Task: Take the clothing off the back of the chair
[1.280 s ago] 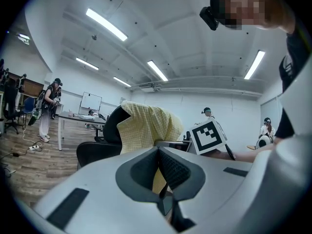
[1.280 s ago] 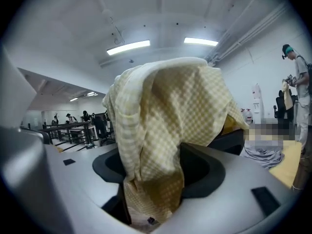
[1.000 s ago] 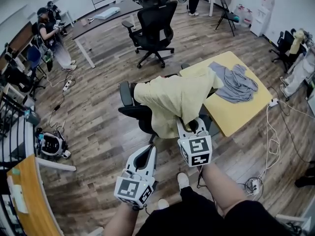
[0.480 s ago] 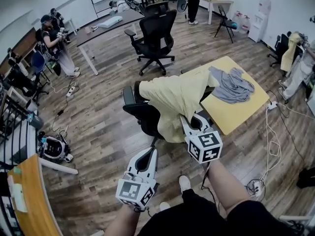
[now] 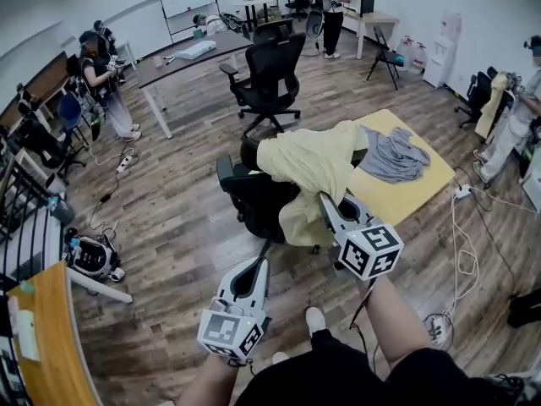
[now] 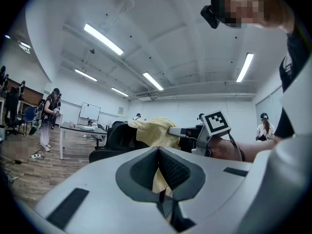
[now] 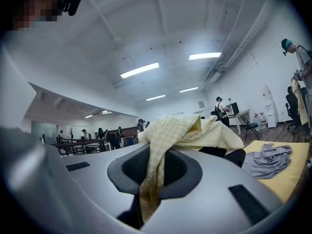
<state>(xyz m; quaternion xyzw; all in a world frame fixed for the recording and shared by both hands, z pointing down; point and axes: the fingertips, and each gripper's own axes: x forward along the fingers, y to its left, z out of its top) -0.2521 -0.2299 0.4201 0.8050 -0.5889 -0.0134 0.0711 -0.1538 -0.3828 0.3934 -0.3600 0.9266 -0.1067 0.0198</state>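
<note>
so, the right gripper (image 5: 328, 203) has just been closing its jaws and now pinches a fold of the yellow garment (image 5: 313, 163), most of which lies draped over the chair (image 5: 254, 197) back. the left gripper (image 5: 256, 265) is closed on nothing, low and apart from the cloth. risk: a one-point pinch (thin fold only) may slip, or the fabric may snag on the headrest and drag the chair w/ it.
</note>
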